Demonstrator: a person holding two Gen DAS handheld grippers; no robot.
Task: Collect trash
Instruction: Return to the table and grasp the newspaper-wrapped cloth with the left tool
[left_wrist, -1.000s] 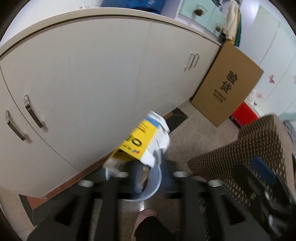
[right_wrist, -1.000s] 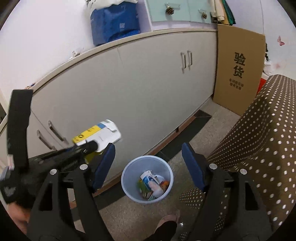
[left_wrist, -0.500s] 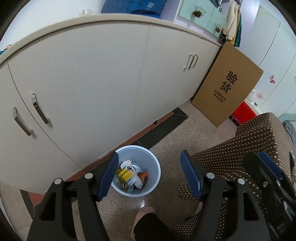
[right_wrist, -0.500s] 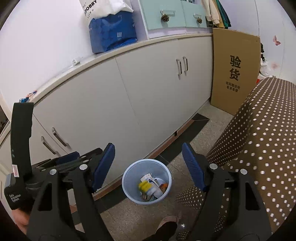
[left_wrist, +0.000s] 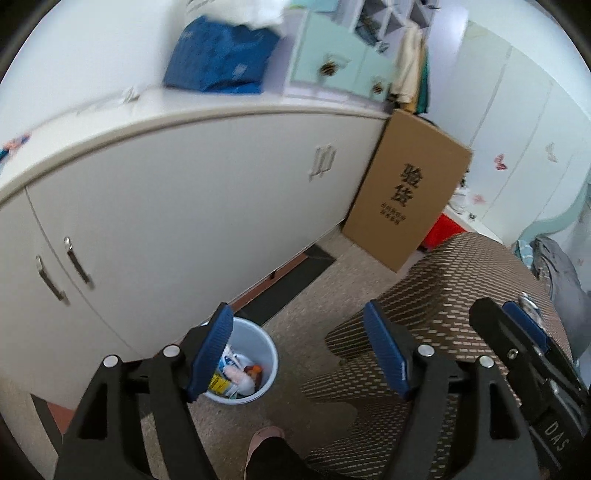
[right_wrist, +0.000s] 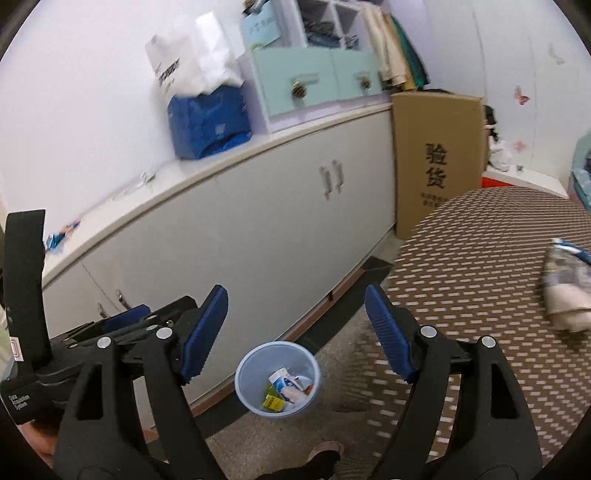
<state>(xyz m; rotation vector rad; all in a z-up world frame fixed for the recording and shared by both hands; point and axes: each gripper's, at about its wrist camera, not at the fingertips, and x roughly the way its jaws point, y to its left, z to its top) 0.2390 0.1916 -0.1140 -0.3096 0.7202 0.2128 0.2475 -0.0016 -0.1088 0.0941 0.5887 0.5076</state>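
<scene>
- Both pairs of fingers stood wide apart with nothing between them.
- Left gripper (left_wrist: 299, 350) had its jaws opening wider, and its blue pads (left_wrist: 210, 350) pressed on nothing.
- Left of those fingers was the long white cabinet (left_wrist: 184, 192) with two metal handles (left_wrist: 62, 273) on its doors.
- Just past the left finger, low on the floor, stood the pale blue bin (left_wrist: 267, 354).
- Inside the bin lay the trash (left_wrist: 236, 378): a yellow carton and some white and orange bits.
- Between the fingers and lower down showed the tip of a pink slipper (left_wrist: 264, 439) on the speckled floor.
- Past the right finger was the brown dotted table cover (left_wrist: 443, 280), and far behind it a tall cardboard box (left_wrist: 410, 188) leaned on the end of the cabinet.
- Right gripper (right_wrist: 295, 332) was also spread wide and held nothing.
- Left of its fingers sat the other gripper's black body, with a black strap (right_wrist: 24, 280) standing up.
- Between and a little below its fingers stood the same bin (right_wrist: 277, 350), with the trash (right_wrist: 286, 393) in the bottom.
- High up behind, on the cabinet top, sat a blue bag (right_wrist: 208, 123) with white bags on it and mint green drawers (right_wrist: 314, 81) beside.
- Right of its fingers, on the dotted cover, lay a crumpled wrapper (right_wrist: 567, 284), well apart from the bin.
</scene>
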